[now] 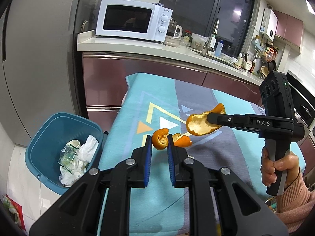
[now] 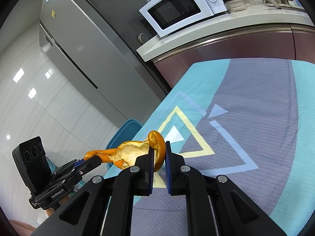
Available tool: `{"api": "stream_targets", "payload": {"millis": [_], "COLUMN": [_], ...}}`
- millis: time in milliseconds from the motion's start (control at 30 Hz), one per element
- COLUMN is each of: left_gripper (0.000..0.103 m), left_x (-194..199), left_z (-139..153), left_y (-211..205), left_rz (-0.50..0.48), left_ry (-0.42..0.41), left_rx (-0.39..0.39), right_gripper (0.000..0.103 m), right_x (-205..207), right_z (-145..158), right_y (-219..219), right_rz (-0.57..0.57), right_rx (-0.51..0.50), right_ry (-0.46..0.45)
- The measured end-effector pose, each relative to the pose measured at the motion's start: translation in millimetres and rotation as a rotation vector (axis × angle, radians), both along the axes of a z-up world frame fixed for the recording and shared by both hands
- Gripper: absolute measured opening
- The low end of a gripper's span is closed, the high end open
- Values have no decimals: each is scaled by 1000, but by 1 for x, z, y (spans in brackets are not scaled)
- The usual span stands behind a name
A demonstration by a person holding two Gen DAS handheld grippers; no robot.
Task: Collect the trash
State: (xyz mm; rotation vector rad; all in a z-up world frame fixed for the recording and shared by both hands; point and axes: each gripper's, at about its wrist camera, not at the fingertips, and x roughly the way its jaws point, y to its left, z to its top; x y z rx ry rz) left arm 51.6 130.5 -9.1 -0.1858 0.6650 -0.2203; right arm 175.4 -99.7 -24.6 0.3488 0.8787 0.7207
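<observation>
Left gripper (image 1: pixel 159 140): nearest the left wrist camera, blue pads pinching a curled piece of orange peel (image 1: pixel 160 138), held above the patterned tablecloth (image 1: pixel 216 157).

Right gripper (image 2: pixel 158 152): nearest the right wrist camera, fingers pinching a broad piece of orange peel (image 2: pixel 135 153); in the left view it enters from 3 o'clock, carried by a hand (image 1: pixel 279 167) in a pink sleeve (image 1: pixel 295 206).

Blue bin (image 1: pixel 39 137): on the floor just beside the table edge, at 9 o'clock of the left gripper; holds crumpled tissue (image 1: pixel 86 149) and a plastic wrapper (image 1: pixel 68 153).

White microwave (image 1: pixel 133 19): on the counter at 12 o'clock.
</observation>
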Motion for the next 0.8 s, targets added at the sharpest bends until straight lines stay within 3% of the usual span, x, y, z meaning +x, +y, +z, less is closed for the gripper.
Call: {"api": "stream_targets", "payload": {"millis": [800], "left_gripper": [15], "left_x": [-11], "left_z": [8], "left_y": [45], "left_rz": [111], "left_ry": [-22], "left_rx": [3], "right_gripper": [9], "right_x": [14], "right_z": [6], "right_y": [42], "right_rz": [71], "right_rx": [-1], "right_ry": [-7]}}
